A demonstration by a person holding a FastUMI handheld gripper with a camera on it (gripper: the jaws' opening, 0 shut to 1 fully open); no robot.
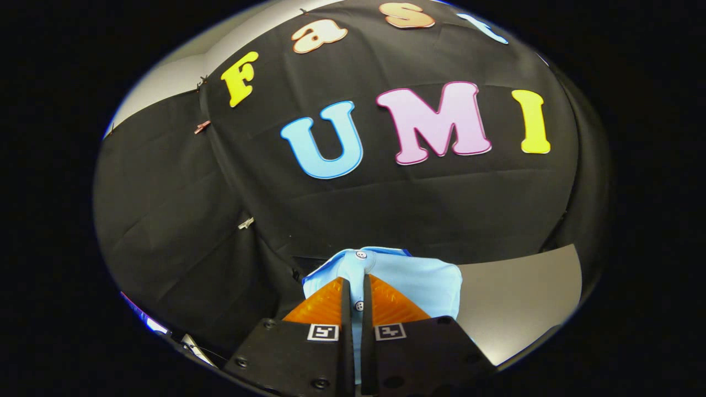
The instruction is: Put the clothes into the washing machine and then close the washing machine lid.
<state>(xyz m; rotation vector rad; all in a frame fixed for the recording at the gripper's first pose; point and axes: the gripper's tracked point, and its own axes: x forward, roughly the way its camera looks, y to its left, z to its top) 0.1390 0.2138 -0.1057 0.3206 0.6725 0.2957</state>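
Gripper view, tongs (pixel 356 286) clamping blue shirt (pixel 408 275)

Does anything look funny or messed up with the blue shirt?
Nothing looks broken or spilled. The light blue shirt is bunched up and hanging from the claw, whose fingers are pinched shut on its buttoned strip, so it looks crumpled rather than neat. That is normal for a shirt being carried. Behind it are the black cloth wall and a grey surface.

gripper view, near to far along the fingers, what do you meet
gripper with its fingers shut on the shirt → shirt's buttoned edge just past the fingertips → black cloth wall
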